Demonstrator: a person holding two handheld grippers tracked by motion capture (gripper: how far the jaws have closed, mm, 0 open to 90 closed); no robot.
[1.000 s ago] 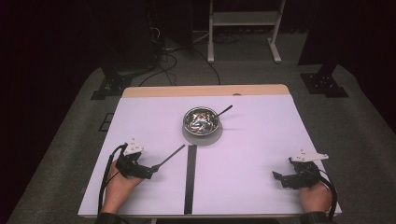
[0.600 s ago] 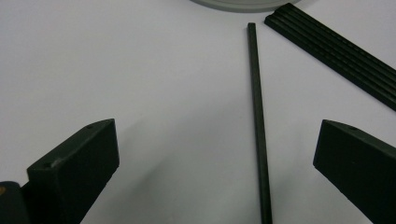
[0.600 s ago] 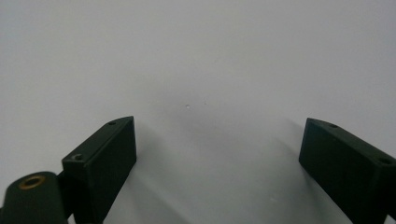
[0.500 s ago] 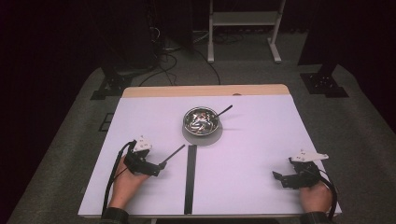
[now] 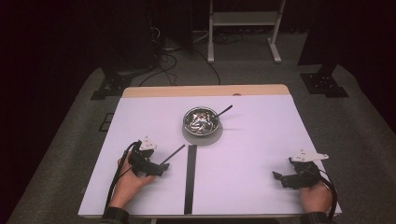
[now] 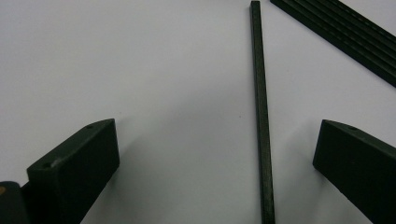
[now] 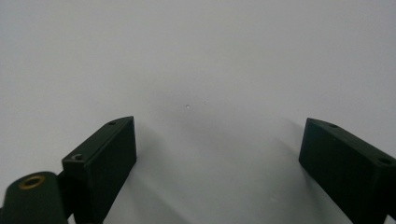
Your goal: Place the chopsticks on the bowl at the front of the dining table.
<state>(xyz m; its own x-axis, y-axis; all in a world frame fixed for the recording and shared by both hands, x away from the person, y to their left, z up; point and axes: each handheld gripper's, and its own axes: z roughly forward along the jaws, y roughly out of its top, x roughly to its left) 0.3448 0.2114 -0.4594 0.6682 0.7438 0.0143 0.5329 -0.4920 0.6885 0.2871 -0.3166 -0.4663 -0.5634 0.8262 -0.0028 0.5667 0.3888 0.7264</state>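
The counter (image 5: pixel 261 140) is covered with a pale, lilac-white sheet, and a strip of bare light wood (image 5: pixel 205 90) is left visible along its far edge. It is placed on a grey carpeted floor (image 5: pixel 364 121). Behind it the room is kept very dark, so the walls cannot be made out. A white metal frame (image 5: pixel 243 18) with two legs is seen at the far side, and black cables (image 5: pixel 187 51) are spread on the floor near it. Two black stand bases (image 5: pixel 109 87) (image 5: pixel 324 84) are set at the left and right far corners. The counter is lit from above, evenly
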